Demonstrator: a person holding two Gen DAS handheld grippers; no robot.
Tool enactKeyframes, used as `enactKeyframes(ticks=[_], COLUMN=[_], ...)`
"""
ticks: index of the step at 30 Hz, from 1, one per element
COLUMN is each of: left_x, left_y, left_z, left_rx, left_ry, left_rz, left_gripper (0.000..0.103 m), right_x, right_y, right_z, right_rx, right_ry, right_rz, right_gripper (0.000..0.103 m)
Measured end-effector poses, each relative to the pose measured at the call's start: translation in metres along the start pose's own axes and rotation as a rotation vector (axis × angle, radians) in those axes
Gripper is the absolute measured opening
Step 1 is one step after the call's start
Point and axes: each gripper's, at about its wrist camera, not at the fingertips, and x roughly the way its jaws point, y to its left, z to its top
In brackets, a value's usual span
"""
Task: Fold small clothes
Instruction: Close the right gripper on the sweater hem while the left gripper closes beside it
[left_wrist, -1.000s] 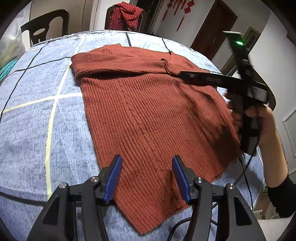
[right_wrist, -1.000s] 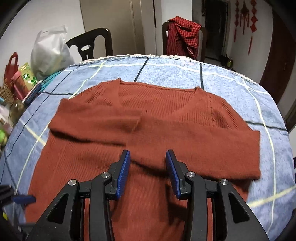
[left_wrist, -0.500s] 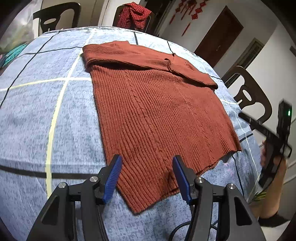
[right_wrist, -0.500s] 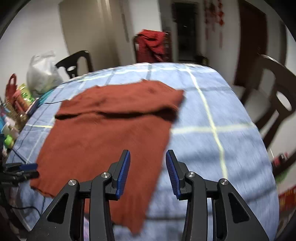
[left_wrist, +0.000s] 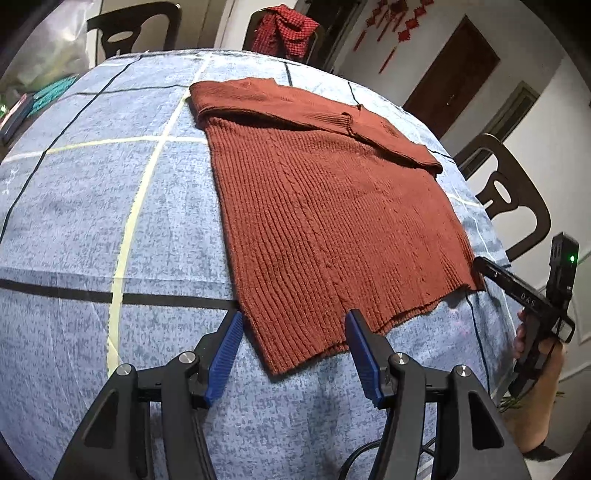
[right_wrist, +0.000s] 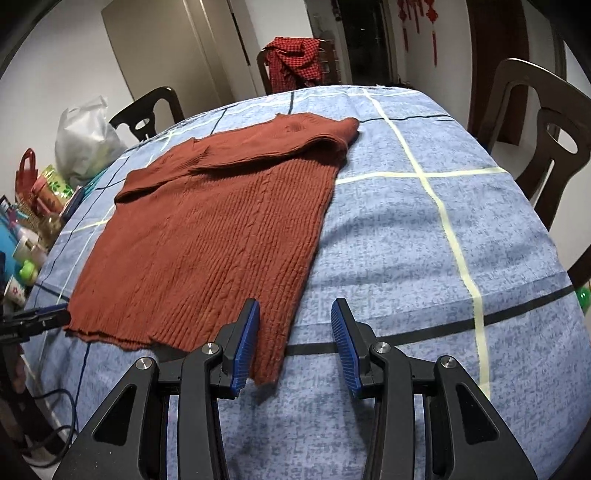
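A rust-brown knitted sweater (left_wrist: 325, 218) lies flat on the blue checked tablecloth (left_wrist: 92, 206), both sleeves folded across its chest. My left gripper (left_wrist: 293, 354) is open and empty, its blue pads either side of the hem's near left corner. My right gripper (right_wrist: 293, 341) is open and empty at the hem's right corner (right_wrist: 273, 354); the sweater (right_wrist: 207, 236) stretches away to the left. The right gripper also shows in the left wrist view (left_wrist: 480, 264), tip at the hem's far corner. The left gripper's tip shows in the right wrist view (right_wrist: 55, 317).
Dark chairs stand around the table (right_wrist: 535, 122), (left_wrist: 506, 199), one draped with red checked cloth (right_wrist: 295, 62). A white bag (right_wrist: 85, 140) and several small items (right_wrist: 29, 229) crowd the table's left edge. A cable (right_wrist: 55, 406) hangs at the near left.
My right gripper has pulled back from over the folded sleeves to the hem's right corner. My left gripper has backed off so the hem's left corner sits between its pads.
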Motion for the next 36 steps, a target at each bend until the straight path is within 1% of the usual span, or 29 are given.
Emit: enactKeyframes(ticks=[7,13,15,21,23,26,27,28,31,34,36], left_x=[0.002,0.005,0.005,0.004,0.004,0.004,0.004,0.004,0.004,0.004,0.004], left_y=[-0.004,-0.005,-0.004,0.006,0.008,0.009,0.01,0.011,0.011,0.009,0.008], left_z=[-0.002,-0.001,0.0,0.002,0.002,0.003,0.004,0.004,0.006,0.006,0.005], left_rx=[0.0,0.005,-0.007,-0.077,-0.086,-0.104,-0.109,-0.112,-0.106,-0.107,-0.099], left_ry=[-0.008,-0.006,-0.007,-0.01,-0.005,0.004,0.006,0.01,0.026,0.021,0.013], left_rz=[0.023,0.029,0.023,-0.028,-0.036,-0.05,-0.053,-0.056,-0.056,-0.048,-0.037], left_gripper=[0.06,0.06,0.06,0.062,0.062,0.062,0.062,0.062,0.062,0.061,0.058], right_x=[0.003,0.003,0.002,0.001,0.001,0.001,0.001,0.001,0.0,0.001,0.001], right_y=[0.004,-0.001,-0.001,0.002,0.002,0.002,0.002,0.002,0.004,0.004,0.003], right_z=[-0.006,-0.01,-0.011,-0.013,-0.013,-0.014,-0.014,-0.015,-0.016,-0.017,-0.016], right_rx=[0.004,0.049,0.047,0.035,0.041,0.036,0.033,0.027,0.018,0.019,0.028], right_ry=[0.015,0.015,0.01,0.005,0.005,0.005,0.004,0.007,0.01,0.01,0.007], right_rz=[0.035,0.053,0.053,0.043,0.045,0.035,0.031,0.034,0.052,0.062,0.071], right_gripper=[0.041,0.041,0.041,0.041,0.039,0.03,0.023,0.018,0.016,0.011,0.008])
